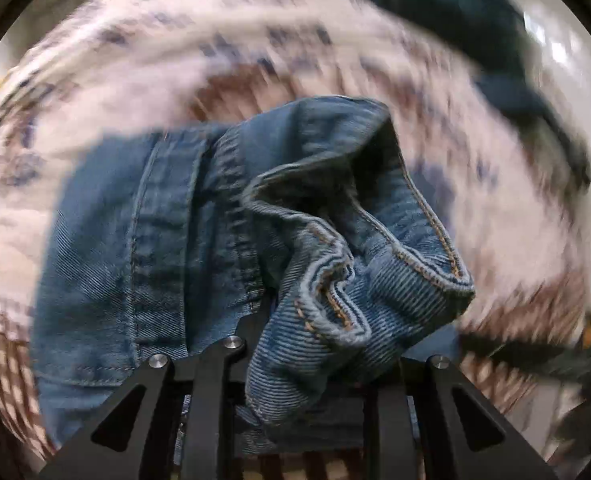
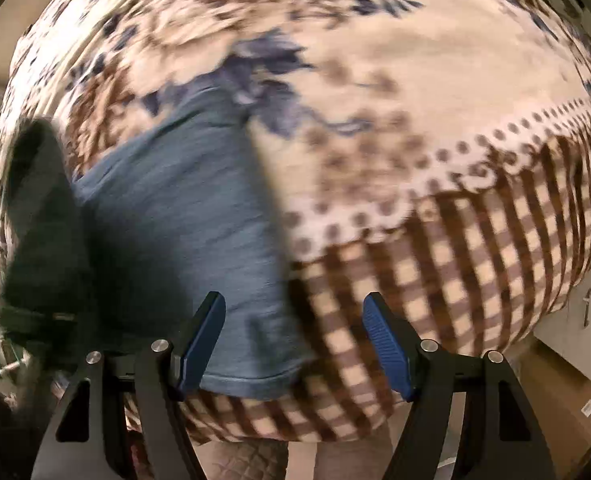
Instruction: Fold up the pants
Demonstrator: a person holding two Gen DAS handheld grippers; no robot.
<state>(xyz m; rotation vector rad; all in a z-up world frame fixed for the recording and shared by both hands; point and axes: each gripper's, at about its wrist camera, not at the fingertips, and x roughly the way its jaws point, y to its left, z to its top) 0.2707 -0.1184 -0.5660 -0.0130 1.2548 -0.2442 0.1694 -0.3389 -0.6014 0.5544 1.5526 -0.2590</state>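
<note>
I count one pair of jeans (image 1: 167,240), bunched at my left gripper (image 1: 307,344), its leg at seven o'clock in the right view (image 2: 183,220); one dark garment (image 2: 43,220) at nine o'clock there, at one o'clock in the left view (image 1: 455,12); one patterned blanket (image 2: 435,92) under it all; two grippers, left and right (image 2: 295,344); one white door (image 2: 575,320) at four o'clock.

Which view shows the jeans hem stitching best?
The left wrist view: the jeans are bunched in the left gripper, hem seams sharp and close. The right wrist view shows only a blurred flat denim panel beyond the open right gripper.
</note>
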